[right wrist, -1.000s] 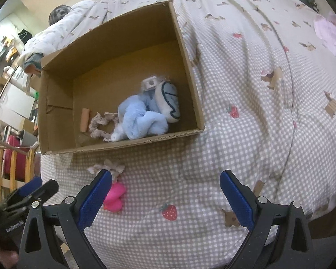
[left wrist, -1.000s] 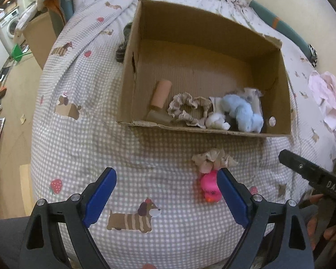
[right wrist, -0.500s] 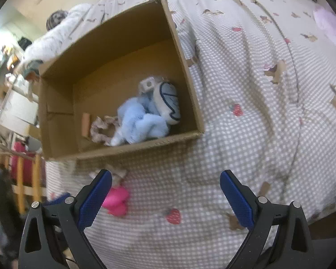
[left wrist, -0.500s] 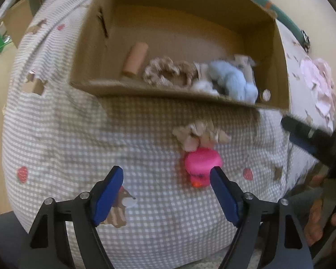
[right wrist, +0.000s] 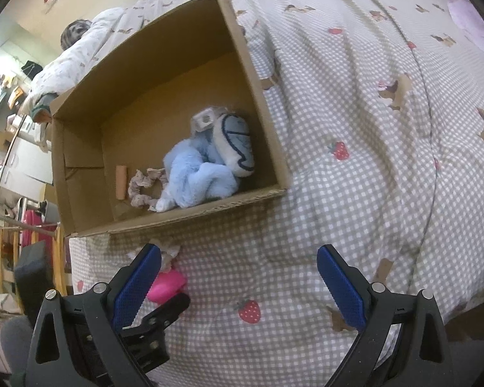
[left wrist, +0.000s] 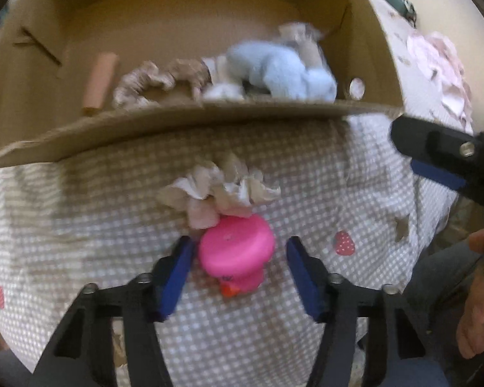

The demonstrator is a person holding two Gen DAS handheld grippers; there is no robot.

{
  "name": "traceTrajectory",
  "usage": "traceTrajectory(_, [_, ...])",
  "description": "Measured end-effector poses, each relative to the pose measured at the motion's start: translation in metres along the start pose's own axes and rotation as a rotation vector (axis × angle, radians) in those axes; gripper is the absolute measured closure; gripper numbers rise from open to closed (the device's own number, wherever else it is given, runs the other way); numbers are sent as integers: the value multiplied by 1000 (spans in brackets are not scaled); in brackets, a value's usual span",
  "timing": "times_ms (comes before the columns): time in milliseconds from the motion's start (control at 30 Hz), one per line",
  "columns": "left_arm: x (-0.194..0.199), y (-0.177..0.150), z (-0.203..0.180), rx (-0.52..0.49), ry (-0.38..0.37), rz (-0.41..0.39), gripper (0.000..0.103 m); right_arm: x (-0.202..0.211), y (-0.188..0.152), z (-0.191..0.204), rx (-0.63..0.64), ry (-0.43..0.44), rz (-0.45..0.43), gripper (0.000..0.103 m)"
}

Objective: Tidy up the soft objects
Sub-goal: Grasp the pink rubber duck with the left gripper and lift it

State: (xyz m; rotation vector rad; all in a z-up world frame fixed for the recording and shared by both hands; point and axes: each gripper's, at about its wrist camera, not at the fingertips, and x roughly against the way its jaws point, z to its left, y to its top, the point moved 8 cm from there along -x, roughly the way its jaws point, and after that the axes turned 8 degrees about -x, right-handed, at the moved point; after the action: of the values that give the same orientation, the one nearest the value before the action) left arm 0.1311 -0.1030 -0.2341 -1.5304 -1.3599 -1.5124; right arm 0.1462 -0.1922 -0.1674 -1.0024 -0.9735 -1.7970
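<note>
A pink rubber duck [left wrist: 235,253] lies on the checked bedspread in front of the cardboard box [left wrist: 190,122]. My left gripper [left wrist: 238,251] is open with its fingers on either side of the duck, the left pad near it. A beige scrunchie [left wrist: 219,187] lies just beyond the duck. The box holds a blue plush toy [left wrist: 280,71], another scrunchie [left wrist: 151,80] and a pink roll [left wrist: 100,80]. My right gripper [right wrist: 238,277] is open and empty above the bedspread; the duck [right wrist: 167,285] shows beside its left finger.
The box [right wrist: 261,96] sits on the bed, with the blue plush [right wrist: 200,174] and a white-and-blue soft item [right wrist: 235,142] inside. Pink clothing [left wrist: 442,64] lies at the right. Furniture and shelves [right wrist: 13,167] stand left of the bed.
My left gripper has moved forward and down to the duck, and its fingers have narrowed around it. My right gripper has stayed open and shifted only slightly.
</note>
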Motion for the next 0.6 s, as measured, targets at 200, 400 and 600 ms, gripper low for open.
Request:
traceTrajectory(200, [7,1,4,58,-38,-7,67,-3,-1,-3,1,-11,9,0])
traceTrajectory(400, [51,-10,16,73,11,-14,67,-11,-10,20,25,74,56,0])
traceTrajectory(600, [104,-10,64,159,147,-123,67,-37,-30,65,134,116,140,8])
